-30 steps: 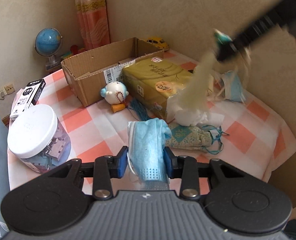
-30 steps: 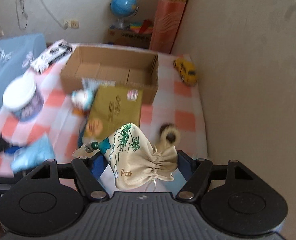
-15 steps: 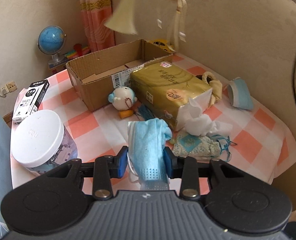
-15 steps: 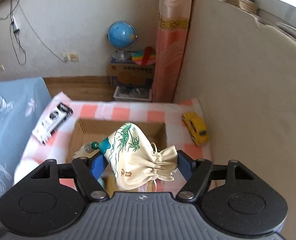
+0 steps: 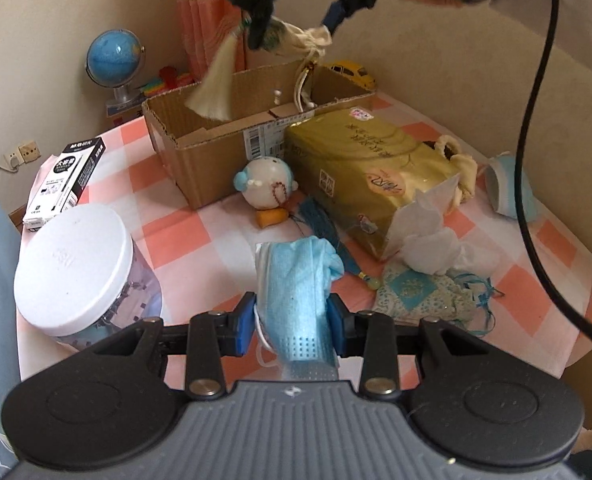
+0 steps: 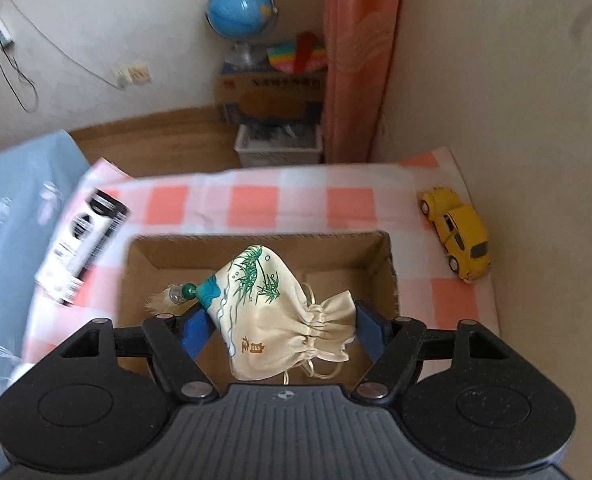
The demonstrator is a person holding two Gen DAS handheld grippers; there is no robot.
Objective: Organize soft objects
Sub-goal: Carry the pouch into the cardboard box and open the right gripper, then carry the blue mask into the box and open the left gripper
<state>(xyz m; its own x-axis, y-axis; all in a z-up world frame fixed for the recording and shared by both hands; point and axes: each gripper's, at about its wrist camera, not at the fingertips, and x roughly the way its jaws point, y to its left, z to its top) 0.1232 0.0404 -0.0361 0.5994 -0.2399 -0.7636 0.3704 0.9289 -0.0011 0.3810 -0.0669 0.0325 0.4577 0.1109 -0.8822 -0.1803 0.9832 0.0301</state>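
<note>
My left gripper (image 5: 292,312) is shut on a crumpled blue face mask (image 5: 296,276), low over the checked cloth. In the right wrist view, my right gripper (image 6: 282,320) hangs over the open cardboard box (image 6: 387,264). A cream drawstring pouch (image 6: 272,312) with green bamboo print sits between its blue pads. Its jaws are opening, with both pads still touching the pouch. The left wrist view shows that pouch (image 5: 292,36) above the box (image 5: 216,152), its pale tassel (image 5: 212,92) dangling into it.
A yellow tissue pack (image 5: 359,168), a patterned blue pouch (image 5: 419,296), a second mask (image 5: 507,192) and a small toy figure (image 5: 264,184) lie on the cloth. A white-lidded jar (image 5: 72,272) stands left, a yellow toy car (image 6: 455,232) right of the box. A black cable (image 5: 527,160) hangs down.
My right gripper has carried the pouch from over the table's right side to above the cardboard box, and its jaws have widened slightly. The left gripper keeps the mask and has barely shifted.
</note>
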